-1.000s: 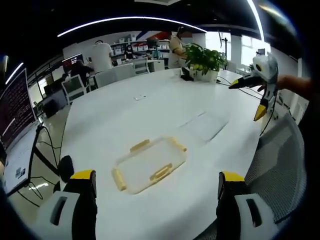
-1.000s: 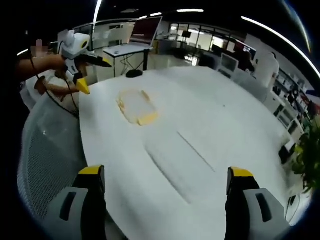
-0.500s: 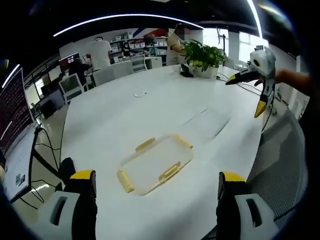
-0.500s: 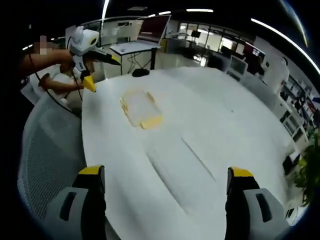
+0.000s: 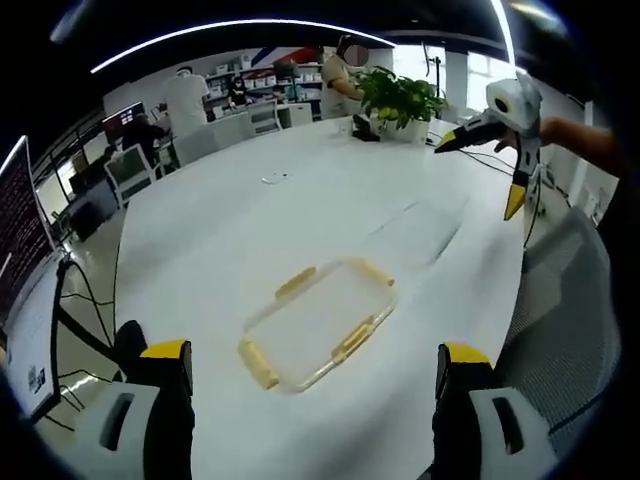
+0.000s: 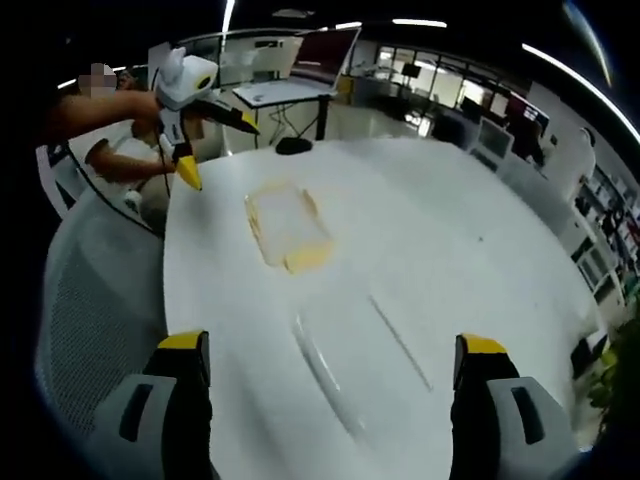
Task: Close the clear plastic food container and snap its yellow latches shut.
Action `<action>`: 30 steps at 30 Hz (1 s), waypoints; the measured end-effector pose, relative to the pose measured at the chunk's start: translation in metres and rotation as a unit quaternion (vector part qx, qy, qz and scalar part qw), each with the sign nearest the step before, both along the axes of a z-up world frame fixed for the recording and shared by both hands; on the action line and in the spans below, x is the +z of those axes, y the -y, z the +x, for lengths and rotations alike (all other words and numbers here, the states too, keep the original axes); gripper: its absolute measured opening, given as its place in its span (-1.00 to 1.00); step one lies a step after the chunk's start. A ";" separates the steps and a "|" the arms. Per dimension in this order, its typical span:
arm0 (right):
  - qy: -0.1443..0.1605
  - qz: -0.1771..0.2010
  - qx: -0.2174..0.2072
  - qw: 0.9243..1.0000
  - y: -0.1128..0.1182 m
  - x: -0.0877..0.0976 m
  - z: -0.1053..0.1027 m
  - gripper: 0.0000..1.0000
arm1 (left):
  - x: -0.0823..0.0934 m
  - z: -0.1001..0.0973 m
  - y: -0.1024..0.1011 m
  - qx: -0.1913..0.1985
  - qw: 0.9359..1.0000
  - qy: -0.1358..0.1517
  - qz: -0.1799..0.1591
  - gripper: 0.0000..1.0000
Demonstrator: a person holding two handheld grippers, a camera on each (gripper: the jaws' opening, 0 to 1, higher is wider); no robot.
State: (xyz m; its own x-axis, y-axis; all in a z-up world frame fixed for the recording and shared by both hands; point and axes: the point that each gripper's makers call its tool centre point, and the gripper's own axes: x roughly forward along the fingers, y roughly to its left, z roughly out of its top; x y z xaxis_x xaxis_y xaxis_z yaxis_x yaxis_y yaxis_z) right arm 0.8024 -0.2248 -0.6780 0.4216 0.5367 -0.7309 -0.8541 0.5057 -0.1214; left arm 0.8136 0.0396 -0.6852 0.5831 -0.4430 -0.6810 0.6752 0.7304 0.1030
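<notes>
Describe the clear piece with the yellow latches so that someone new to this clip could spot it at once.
Start at the big white table. In the left gripper view the container lies flat just ahead of the open left gripper. Beyond it lies a flat clear sheet with no colour; only the container carries yellow latches on its rim.

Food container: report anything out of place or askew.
The lid lies flat on the white table, apart from the container, so the box is open. Its yellow latches stick outward, unfastened. Nothing looks spilled or damaged.
</notes>
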 end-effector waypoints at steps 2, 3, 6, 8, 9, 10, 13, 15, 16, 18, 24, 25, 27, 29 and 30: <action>-0.003 0.000 0.006 1.000 -0.003 -0.001 0.002 0.99 | -0.002 0.002 0.000 -0.006 1.000 -0.004 0.002 0.98; -0.005 0.002 0.012 1.000 -0.006 -0.001 0.003 0.99 | -0.003 0.003 0.000 -0.009 1.000 -0.006 0.004 0.98; -0.001 0.002 0.024 1.000 -0.011 -0.002 0.007 0.99 | -0.006 0.006 -0.001 -0.015 1.000 -0.005 0.010 0.98; -0.005 0.001 0.030 1.000 -0.015 -0.004 0.009 0.99 | -0.008 0.007 0.000 -0.021 1.000 -0.010 0.011 0.98; -0.006 0.002 0.033 0.999 -0.016 -0.005 0.010 0.99 | -0.009 0.008 0.000 -0.025 1.000 -0.011 0.012 0.98; -0.007 0.002 0.035 0.999 -0.018 -0.006 0.011 0.99 | -0.011 0.009 -0.001 -0.031 0.999 -0.013 0.015 0.98; -0.011 -0.002 0.048 0.999 -0.024 -0.009 0.014 0.99 | -0.014 0.011 -0.001 -0.042 0.999 -0.019 0.018 0.98; -0.011 -0.004 0.057 0.998 -0.028 -0.010 0.016 0.99 | -0.017 0.013 -0.002 -0.052 0.998 -0.023 0.022 0.98; -0.011 -0.004 0.060 0.998 -0.030 -0.010 0.016 0.99 | -0.018 0.013 -0.002 -0.058 0.998 -0.025 0.024 0.98; -0.014 -0.005 0.067 0.998 -0.034 -0.012 0.019 0.99 | -0.021 0.013 -0.002 -0.066 0.997 -0.030 0.027 0.98; -0.012 0.000 0.098 0.995 -0.050 -0.014 0.024 0.91 | -0.028 0.018 -0.005 -0.096 0.994 -0.034 0.039 0.91; -0.013 0.002 0.102 0.995 -0.052 -0.015 0.025 0.90 | -0.029 0.019 -0.005 -0.100 0.994 -0.033 0.041 0.88; -0.013 0.003 0.110 0.994 -0.057 -0.015 0.026 0.86 | -0.031 0.023 -0.007 -0.108 0.993 -0.034 0.044 0.86; -0.014 0.003 0.116 0.993 -0.061 -0.017 0.029 0.83 | -0.033 0.025 -0.008 -0.120 0.991 -0.036 0.045 0.84; -0.016 0.004 0.120 0.993 -0.064 -0.018 0.029 0.82 | -0.035 0.026 -0.009 -0.127 0.990 -0.037 0.048 0.81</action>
